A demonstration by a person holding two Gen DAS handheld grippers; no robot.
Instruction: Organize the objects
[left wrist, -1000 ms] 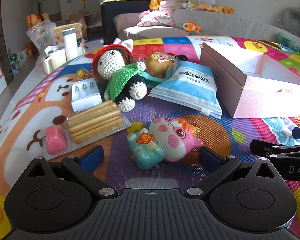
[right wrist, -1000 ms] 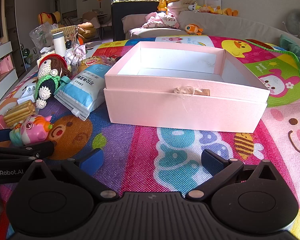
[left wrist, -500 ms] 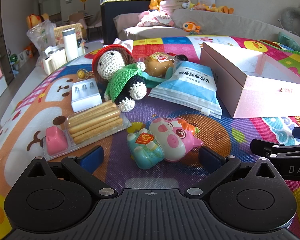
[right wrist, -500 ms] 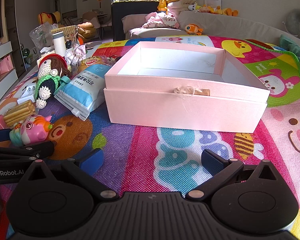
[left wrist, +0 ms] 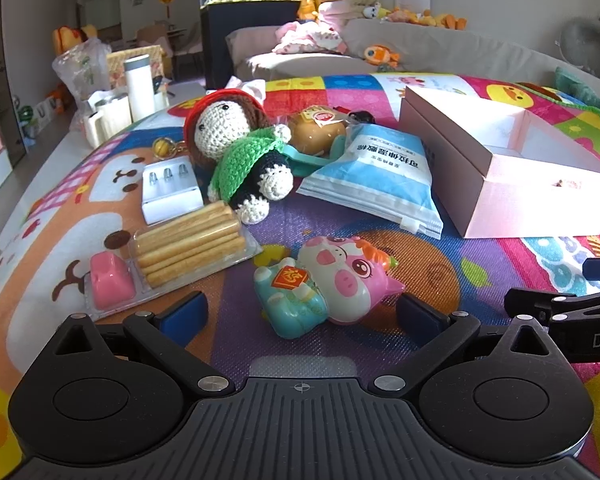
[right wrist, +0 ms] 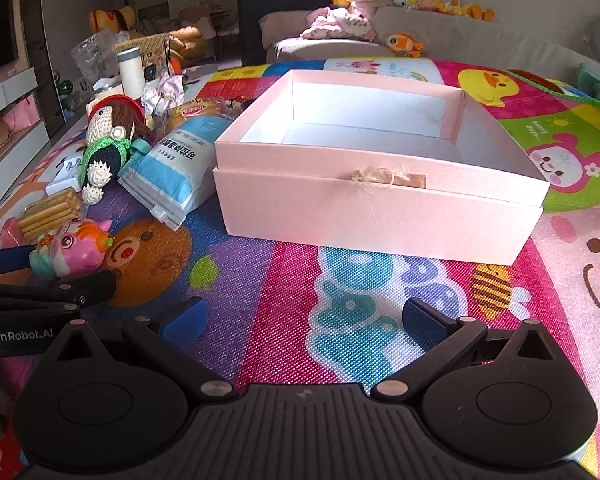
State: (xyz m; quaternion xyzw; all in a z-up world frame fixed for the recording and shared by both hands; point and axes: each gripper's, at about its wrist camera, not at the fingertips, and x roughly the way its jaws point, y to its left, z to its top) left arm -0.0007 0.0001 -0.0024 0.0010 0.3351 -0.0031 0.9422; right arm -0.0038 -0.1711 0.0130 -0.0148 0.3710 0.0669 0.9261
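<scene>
An open, empty pink box sits on the colourful play mat; it also shows at the right of the left wrist view. A pink and teal pig toy lies just ahead of my open left gripper, between its fingers. Behind it lie a biscuit pack, a crochet doll, a blue pouch and a white case. My right gripper is open and empty, in front of the box.
A bun in a wrapper and a teal item lie behind the doll. A white bottle and bags stand at the far left. A sofa with plush toys and a fish tank are behind the mat.
</scene>
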